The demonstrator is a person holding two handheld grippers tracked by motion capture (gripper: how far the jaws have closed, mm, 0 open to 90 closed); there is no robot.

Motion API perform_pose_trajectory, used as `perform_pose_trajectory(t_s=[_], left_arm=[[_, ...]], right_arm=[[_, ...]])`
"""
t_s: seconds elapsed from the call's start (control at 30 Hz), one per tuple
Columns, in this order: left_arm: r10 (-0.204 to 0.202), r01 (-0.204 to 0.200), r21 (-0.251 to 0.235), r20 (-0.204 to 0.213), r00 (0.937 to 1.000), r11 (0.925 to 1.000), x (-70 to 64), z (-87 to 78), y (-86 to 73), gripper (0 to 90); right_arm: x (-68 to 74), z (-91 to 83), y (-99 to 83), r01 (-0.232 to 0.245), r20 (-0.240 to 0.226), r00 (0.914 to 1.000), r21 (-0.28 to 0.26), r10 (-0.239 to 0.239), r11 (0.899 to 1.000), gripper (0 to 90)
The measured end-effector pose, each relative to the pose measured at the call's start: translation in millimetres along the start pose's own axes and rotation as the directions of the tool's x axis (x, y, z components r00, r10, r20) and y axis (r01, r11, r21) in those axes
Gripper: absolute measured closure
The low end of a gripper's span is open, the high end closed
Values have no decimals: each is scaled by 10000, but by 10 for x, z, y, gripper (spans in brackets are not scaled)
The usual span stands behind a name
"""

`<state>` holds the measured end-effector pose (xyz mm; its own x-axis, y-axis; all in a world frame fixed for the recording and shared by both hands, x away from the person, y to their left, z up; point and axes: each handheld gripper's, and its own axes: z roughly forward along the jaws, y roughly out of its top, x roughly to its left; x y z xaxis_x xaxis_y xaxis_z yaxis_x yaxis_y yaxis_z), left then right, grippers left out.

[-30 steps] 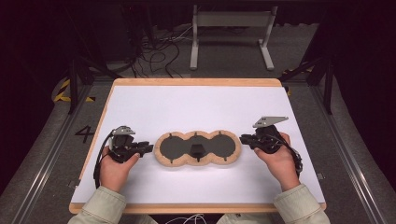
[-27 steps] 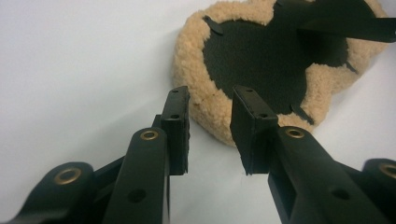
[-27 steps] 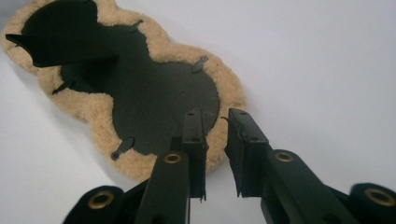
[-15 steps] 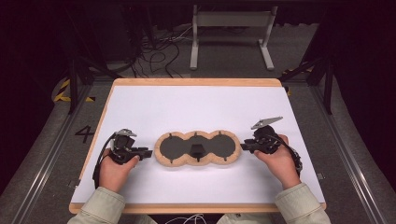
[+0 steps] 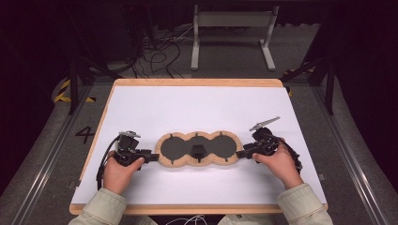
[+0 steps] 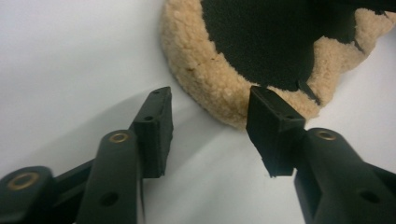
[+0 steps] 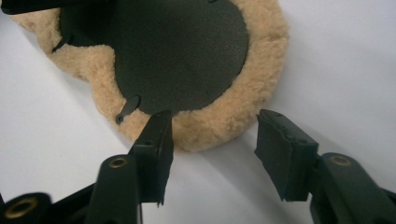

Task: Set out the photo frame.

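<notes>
Tan fleecy three-lobed pad with black inner faces [image 5: 197, 148] lies flat on the white table sheet [image 5: 202, 108], just nearer the person than the table's middle, long axis running 9 to 3 o'clock. A small black fitting [image 5: 196, 150] sits on its middle lobe.

Left gripper [image 5: 151, 156] at the pad's 9 o'clock end, jaws spread, nothing between them. In the left gripper view the fleece rim [image 6: 210, 88] sits ahead of the gap and one jaw tip reaches the rim's edge; whether it touches, cannot tell.

Right gripper [image 5: 241, 154] at the 3 o'clock end, jaws likewise apart and empty. In the right gripper view the fleece border [image 7: 233, 116] bulges into the gap, one jaw tip overlapping the edge near a small black tab [image 7: 127, 109].

Judgement: step in hand is pinching both ends of the pad. To do it well, slide each lower jaw along the sheet under the rim, take a full bite of fleece rather than the fringe alone, and close both sides together so the pad does not skew. Fleece is soft; a shallow grip would likely slip, and the middle may sag when raised.

Room: broad bare sheet toward 12 o'clock, also at 9 and 3 beyond the hands. Wooden table edge [image 5: 197, 82] well clear at 12; the near edge lies close behind the forearms at 6, so lifting or shifting is safest away from the person.
</notes>
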<state>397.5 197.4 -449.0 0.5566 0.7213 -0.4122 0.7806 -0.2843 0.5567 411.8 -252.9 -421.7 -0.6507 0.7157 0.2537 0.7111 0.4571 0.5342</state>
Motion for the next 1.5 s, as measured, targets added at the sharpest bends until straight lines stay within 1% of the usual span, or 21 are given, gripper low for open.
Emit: perform_pose_trajectory(t_s=[0.07,0.1,0.13,0.2,0.27,0.3,0.33,0.37,0.43,0.53,0.57,0.67,0.77,0.87,0.93,1.0,1.03,1.1,1.27,1.4,1.5], left_arm=[[-53,53,-62,41,10000,10000,14,-2,5,455],[-53,53,-62,41,10000,10000,14,-2,5,439],[-204,205,-115,117,9997,9997,24,11,6,425],[-224,226,-101,177,9996,9997,31,11,10,409],[-356,366,-170,568,9978,9992,32,26,14,385],[-356,366,-170,568,9978,9992,32,26,14,377],[-380,392,-145,740,9965,9991,21,40,19,375],[-357,361,-34,821,9960,9993,-3,77,29,374],[-345,340,64,873,9956,9994,-32,120,40,368],[-350,344,85,826,9960,9994,-45,137,58,350],[-358,348,125,884,9954,9993,-37,135,60,344],[-381,368,159,884,9954,9992,-27,125,57,357],[-518,513,88,863,9949,9986,-9,118,62,357],[-560,558,53,663,9962,9984,-5,113,77,337],[-516,511,90,719,9961,9987,-1,134,104,333],[-308,300,139,598,9977,9995,-35,170,130,333],[-306,294,256,497,9983,9992,-62,176,144,320],[-282,271,295,380,9989,9992,-79,189,164,308],[-386,373,259,515,9979,9990,-60,190,169,299],[-497,485,257,494,9975,9985,-70,195,177,287],[-443,432,274,431,9981,9987,-75,196,180,286]], right_arm=[[2,41,10,-289,-44,9996,52,289,9996,401],[2,41,10,-289,-44,9996,52,289,9996,401],[2,83,15,-436,-200,9988,121,438,9990,375],[2,106,21,-532,-263,9982,150,536,9985,348],[3,119,27,-607,-277,9977,162,611,9980,327],[3,119,27,-607,-277,9977,162,611,9980,327],[1,128,28,-645,-289,9975,187,650,9977,321],[0,132,28,-669,-326,9972,198,675,9976,313],[-1,138,28,-707,-388,9967,241,716,9972,305],[6,148,27,-715,-449,9963,298,728,9970,300],[1,156,28,-740,-493,9959,312,755,9968,293],[-3,159,25,-816,-526,9951,331,833,9961,290],[1,155,22,-755,-528,9956,402,776,9963,284],[6,161,28,-727,-523,9958,433,749,9964,277],[13,166,30,-692,-515,9961,409,713,9968,271],[31,176,37,-663,-470,9966,435,683,9969,257],[37,179,40,-642,-433,9969,462,662,9969,249],[55,187,43,-602,-365,9974,490,620,9970,236],[71,192,38,-617,-279,9976,467,631,9970,232],[73,195,31,-637,-281,9975,419,649,9971,226],[74,195,33,-617,-286,9976,438,630,9971,225]])
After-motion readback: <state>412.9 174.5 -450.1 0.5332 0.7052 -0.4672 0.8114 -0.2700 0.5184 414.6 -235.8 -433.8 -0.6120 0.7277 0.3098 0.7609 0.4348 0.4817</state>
